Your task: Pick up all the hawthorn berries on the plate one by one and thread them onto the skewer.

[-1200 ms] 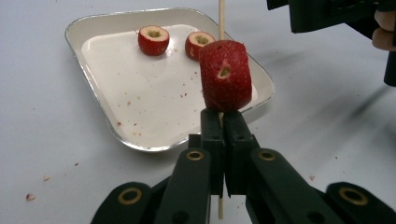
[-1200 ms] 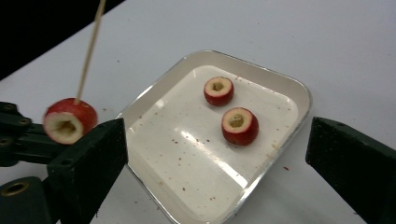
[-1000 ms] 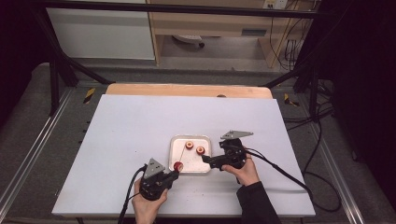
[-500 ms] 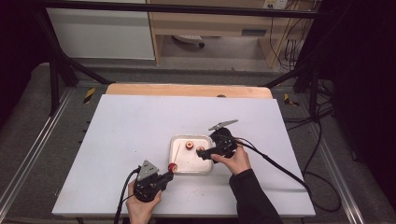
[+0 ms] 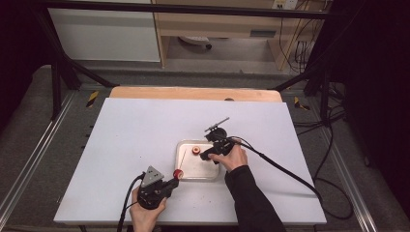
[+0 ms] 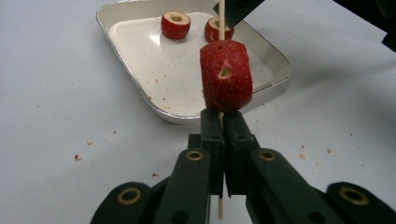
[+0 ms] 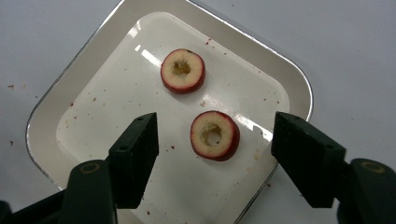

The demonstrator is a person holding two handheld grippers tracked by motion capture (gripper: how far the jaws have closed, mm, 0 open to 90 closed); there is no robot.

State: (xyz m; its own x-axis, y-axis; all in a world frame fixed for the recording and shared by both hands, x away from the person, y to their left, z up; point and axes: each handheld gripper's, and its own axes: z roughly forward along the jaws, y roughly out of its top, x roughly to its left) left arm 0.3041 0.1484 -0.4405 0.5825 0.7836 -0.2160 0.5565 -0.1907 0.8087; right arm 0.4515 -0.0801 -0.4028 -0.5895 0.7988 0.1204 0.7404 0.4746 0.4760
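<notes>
Two cored red hawthorn fruits lie in the shallow metal tray (image 7: pixel 285 93), and your right gripper (image 7: pixel 215 154), jaws just closing but apart around the nearer fruit (image 7: pixel 215 135), could pinch off-centre and flick it out, while your left gripper (image 6: pixel 223 135) stays clenched on the thin wooden skewer (image 6: pixel 220 207) carrying a third red fruit (image 6: pixel 226 77).

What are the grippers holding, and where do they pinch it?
The left gripper pinches a wooden skewer just below the red fruit piece threaded on it. The right gripper holds nothing.
</notes>
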